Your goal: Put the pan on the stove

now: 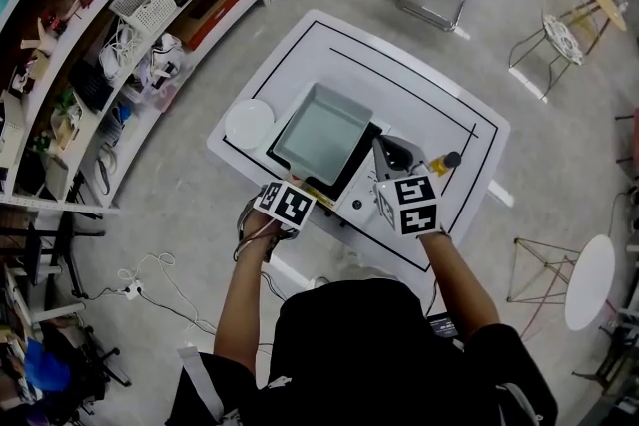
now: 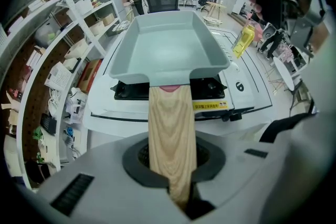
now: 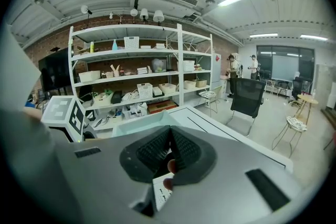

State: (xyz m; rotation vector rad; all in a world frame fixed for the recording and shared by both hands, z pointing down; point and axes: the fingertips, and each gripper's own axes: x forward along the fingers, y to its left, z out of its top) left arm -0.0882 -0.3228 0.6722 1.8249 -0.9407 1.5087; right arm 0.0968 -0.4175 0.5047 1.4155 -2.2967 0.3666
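Far left, white metal shelving (image 1: 150, 10) crowded with baskets and boxes runs along the wall. On the white table with black outline tape (image 1: 469, 130), the leftmost thing is a round white plate (image 1: 249, 123), lying just beside the stove's left edge.

Next comes my left gripper (image 2: 172, 161). Its jaws are clamped on the pale wooden handle (image 2: 170, 123) of the grey-blue rectangular pan (image 2: 169, 47), with the handle running straight back between the dark pads. The pan itself is over the black gas stove (image 2: 207, 87), level and covering most of the stove top; from the head view it hides all but the stove's near and right edges. I cannot tell whether its base is touching the burner grate or is held just above it.

To the right, my right gripper (image 3: 169, 135) has its ribbed black pads pressed together at the tips. It is near the stove's right front corner and points up and away — its own view looks over the table toward the shelving and a black office chair (image 3: 247, 97). A yellow bottle with a dark cap (image 1: 445, 161) stands on the table just beyond the right gripper, right of the stove.
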